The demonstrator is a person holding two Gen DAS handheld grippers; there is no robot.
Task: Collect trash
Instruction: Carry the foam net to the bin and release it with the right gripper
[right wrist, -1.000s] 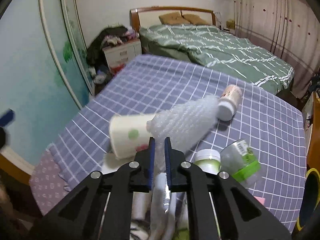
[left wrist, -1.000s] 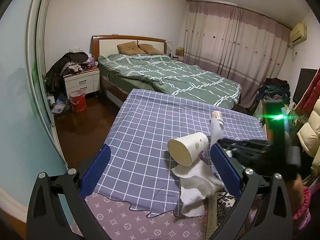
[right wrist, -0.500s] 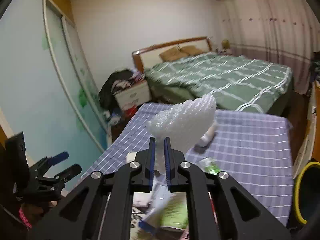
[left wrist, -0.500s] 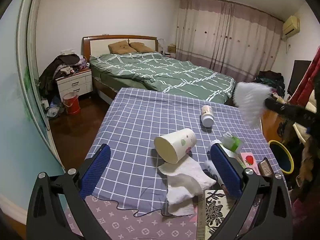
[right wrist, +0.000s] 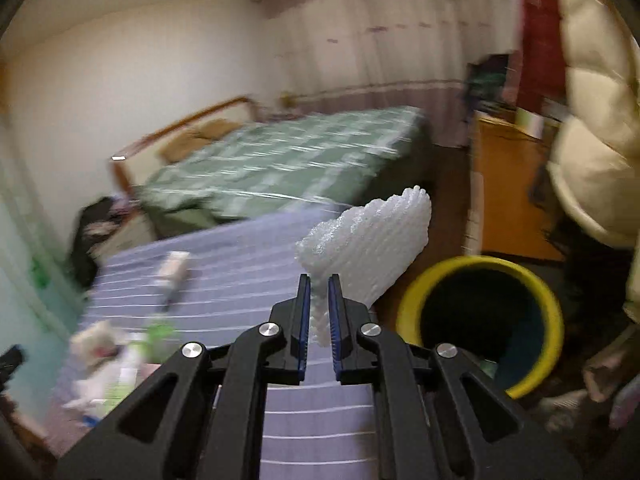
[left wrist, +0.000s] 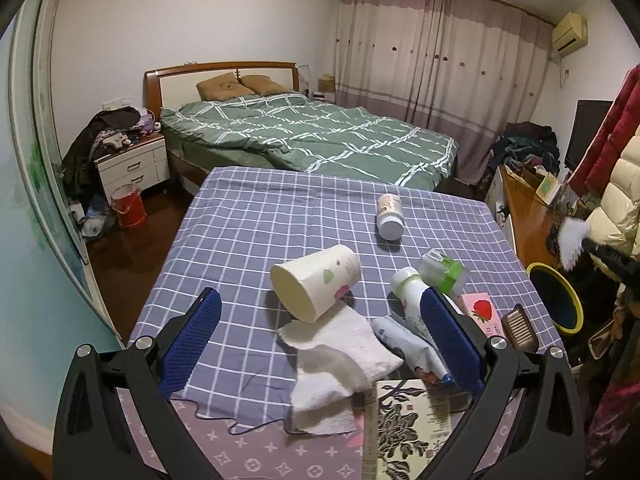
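My right gripper (right wrist: 319, 292) is shut on a white foam net (right wrist: 368, 248), held in the air over the table's right edge, just left of the yellow-rimmed bin (right wrist: 480, 263). In the left wrist view the same foam net (left wrist: 572, 238) hangs above the bin (left wrist: 536, 268) at the far right. My left gripper (left wrist: 320, 332) stands open above the near end of the checked tablecloth (left wrist: 248, 224), nothing between its fingers. Ahead of it lie a tipped paper cup (left wrist: 316, 282), a crumpled white tissue (left wrist: 340, 364) and a squeezed tube (left wrist: 408, 350).
A white bottle (left wrist: 390, 216), a green-labelled jar (left wrist: 442, 270), a pink strawberry box (left wrist: 480, 310), a brush (left wrist: 520, 328) and a patterned book (left wrist: 408, 420) also lie on the table. Beyond it is a green bed (left wrist: 312, 136); hanging coats (left wrist: 616, 184) crowd the right.
My right gripper has lifted the foam net off the table and swung it right, toward the yellow bin. My left gripper has shifted a little and stays open.
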